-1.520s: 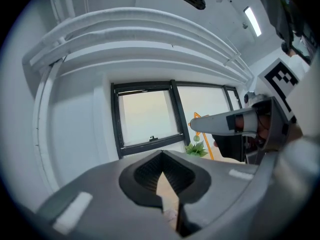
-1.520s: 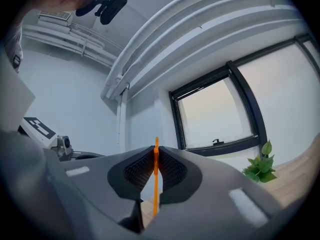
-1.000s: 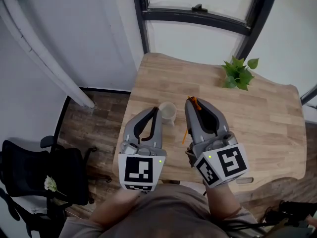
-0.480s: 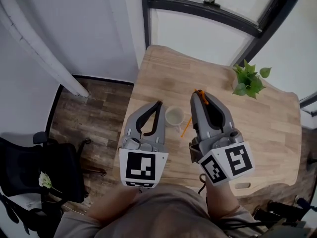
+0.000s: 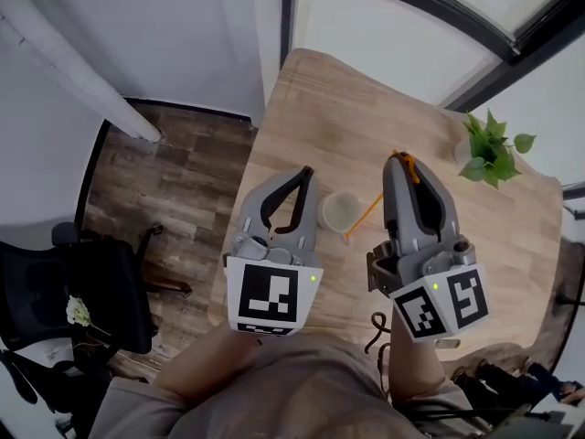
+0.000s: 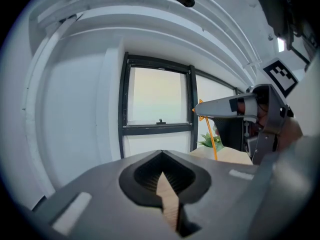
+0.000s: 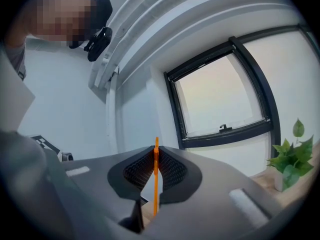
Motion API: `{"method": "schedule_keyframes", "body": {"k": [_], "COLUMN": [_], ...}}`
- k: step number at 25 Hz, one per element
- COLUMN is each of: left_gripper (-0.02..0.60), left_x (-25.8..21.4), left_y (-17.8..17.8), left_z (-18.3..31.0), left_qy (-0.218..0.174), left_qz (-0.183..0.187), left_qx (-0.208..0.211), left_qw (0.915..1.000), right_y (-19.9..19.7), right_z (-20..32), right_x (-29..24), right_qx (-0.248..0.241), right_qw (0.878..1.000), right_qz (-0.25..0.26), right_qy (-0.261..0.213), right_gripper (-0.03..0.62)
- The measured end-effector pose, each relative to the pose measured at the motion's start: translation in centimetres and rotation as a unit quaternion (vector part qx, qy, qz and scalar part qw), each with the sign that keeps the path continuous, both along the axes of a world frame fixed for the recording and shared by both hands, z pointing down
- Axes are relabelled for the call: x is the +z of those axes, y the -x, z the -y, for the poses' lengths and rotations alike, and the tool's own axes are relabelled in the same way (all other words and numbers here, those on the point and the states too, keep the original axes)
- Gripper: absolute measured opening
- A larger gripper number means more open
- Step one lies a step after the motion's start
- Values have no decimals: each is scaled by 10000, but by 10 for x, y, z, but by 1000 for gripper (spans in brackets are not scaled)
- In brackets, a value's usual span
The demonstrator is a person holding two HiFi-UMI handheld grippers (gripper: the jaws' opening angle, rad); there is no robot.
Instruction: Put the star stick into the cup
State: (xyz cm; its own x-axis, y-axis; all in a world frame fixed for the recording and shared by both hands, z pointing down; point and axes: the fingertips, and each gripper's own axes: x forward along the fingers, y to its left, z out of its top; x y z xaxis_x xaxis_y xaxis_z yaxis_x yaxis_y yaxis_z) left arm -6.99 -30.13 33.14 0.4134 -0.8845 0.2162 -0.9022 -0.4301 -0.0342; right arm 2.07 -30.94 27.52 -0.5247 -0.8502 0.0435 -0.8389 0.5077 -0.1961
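Observation:
A small pale cup (image 5: 340,212) stands on the wooden table (image 5: 366,117), between my two grippers. My right gripper (image 5: 399,160) is shut on the thin orange star stick (image 5: 366,217), holding its upper end above the table. The stick slants down and left, and its lower end lies just right of the cup's rim. In the right gripper view the stick (image 7: 156,184) runs upright between the closed pads of the right gripper (image 7: 156,151). The star end is hidden. My left gripper (image 5: 306,172) hovers left of the cup, shut and empty; the left gripper (image 6: 162,154) tips meet.
A small potted plant (image 5: 491,149) sits at the table's far right and is also visible as the plant (image 7: 290,161). The table's left edge drops to a dark wood floor with a black chair (image 5: 82,291). A window and white wall lie beyond the table.
The head view has swung, so table and cup sit further right and lower. Both grippers shifted slightly right with the cup still between them. The right gripper still holds the stick.

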Motion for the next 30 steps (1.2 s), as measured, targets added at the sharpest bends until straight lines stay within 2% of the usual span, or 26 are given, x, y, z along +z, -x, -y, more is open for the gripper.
{"method": "schedule_keyframes", "body": {"k": [17, 28, 30], "left_gripper": [1, 1, 1], "left_x": [86, 107, 109], "left_y": [-14, -22, -22], "left_z": [30, 38, 39], "left_qy": [765, 942, 936], "left_qz": [-72, -67, -51], "left_qx": [297, 427, 435], "left_qw": [9966, 9946, 9946], "right_y": [-5, -6, -6], "right_z": [35, 39, 39], "right_x": [100, 126, 130], "right_qx": [-5, -67, -82], "right_qw": [9962, 9943, 9939], "right_qz": [47, -78, -143], "right_qy": [872, 1062, 1091], "right_gripper": [48, 52, 72]}}
